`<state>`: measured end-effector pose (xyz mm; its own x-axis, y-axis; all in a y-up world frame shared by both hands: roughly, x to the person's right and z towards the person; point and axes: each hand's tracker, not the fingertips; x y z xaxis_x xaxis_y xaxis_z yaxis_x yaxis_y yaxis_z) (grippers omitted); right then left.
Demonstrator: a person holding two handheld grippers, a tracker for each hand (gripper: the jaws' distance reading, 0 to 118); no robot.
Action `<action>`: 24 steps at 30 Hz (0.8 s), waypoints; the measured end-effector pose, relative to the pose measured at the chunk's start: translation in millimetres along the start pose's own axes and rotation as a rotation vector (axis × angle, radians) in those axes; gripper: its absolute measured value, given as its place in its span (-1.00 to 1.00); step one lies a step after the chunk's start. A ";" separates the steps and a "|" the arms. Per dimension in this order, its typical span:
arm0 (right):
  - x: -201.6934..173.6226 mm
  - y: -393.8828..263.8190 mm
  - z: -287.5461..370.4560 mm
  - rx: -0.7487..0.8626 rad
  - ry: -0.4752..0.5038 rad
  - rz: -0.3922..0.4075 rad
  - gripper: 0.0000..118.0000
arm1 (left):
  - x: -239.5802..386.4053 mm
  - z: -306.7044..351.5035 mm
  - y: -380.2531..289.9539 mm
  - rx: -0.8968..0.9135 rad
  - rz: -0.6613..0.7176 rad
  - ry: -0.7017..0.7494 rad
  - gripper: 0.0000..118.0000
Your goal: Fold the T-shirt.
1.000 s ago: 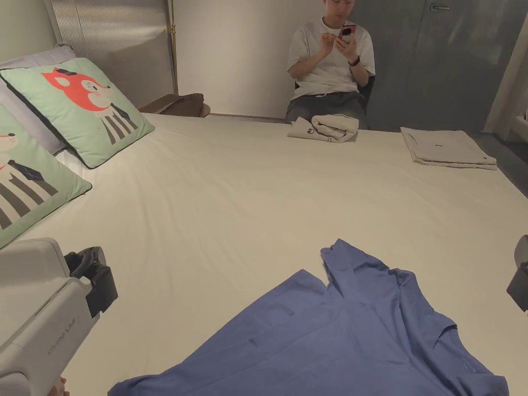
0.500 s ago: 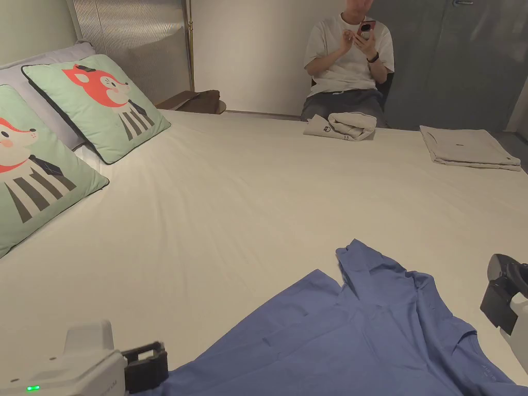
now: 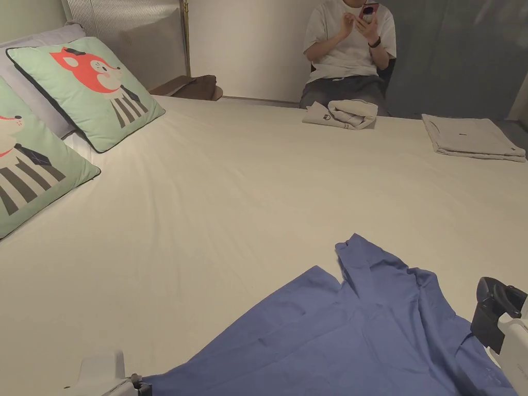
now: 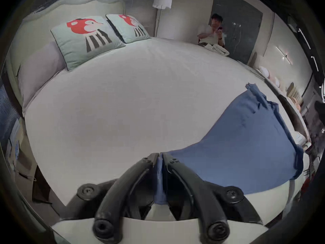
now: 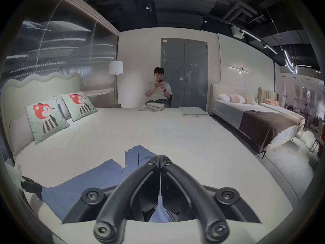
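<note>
Two grippers were on my feeds. The head view cut the shirt (image 3: pixel 356 335) off at its near edge, where it lay on the bed (image 3: pixel 247 196), and showed just the tops of both tools. My left gripper (image 4: pixel 159 155) had clamped blue cloth at the shirt's left corner. My right gripper (image 5: pixel 160 157) was closed above the shirt's right side; I couldn't tell whether it pinched the cloth seen behind its jaws.
</note>
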<state>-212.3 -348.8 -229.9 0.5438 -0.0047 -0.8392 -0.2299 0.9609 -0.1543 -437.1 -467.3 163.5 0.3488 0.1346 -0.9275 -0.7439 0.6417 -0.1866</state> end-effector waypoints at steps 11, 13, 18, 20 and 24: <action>27.4 -7.3 -180.9 -0.293 0.010 0.036 0.94 | 11.9 17.7 11.9 0.040 -0.030 -0.003 -0.95; 28.1 -11.3 -216.5 -0.365 0.009 0.023 0.94 | 12.9 16.0 11.0 0.039 -0.037 0.008 -0.95; 26.0 -27.5 -275.8 -0.520 -0.011 0.077 0.88 | 14.8 9.1 10.1 0.011 -0.031 0.018 -0.95; 28.5 -35.1 -284.8 -0.586 -0.038 0.068 0.77 | 13.8 5.1 9.1 0.001 -0.026 0.022 -0.95; 36.0 -53.3 -286.8 -0.652 -0.050 0.063 0.30 | 13.6 2.9 9.2 -0.014 -0.017 0.028 -0.95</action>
<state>-411.9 -479.6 -401.5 0.5468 0.0743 -0.8340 -0.6961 0.5939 -0.4034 -437.5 -457.4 150.2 0.3454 0.1025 -0.9328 -0.7458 0.6334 -0.2066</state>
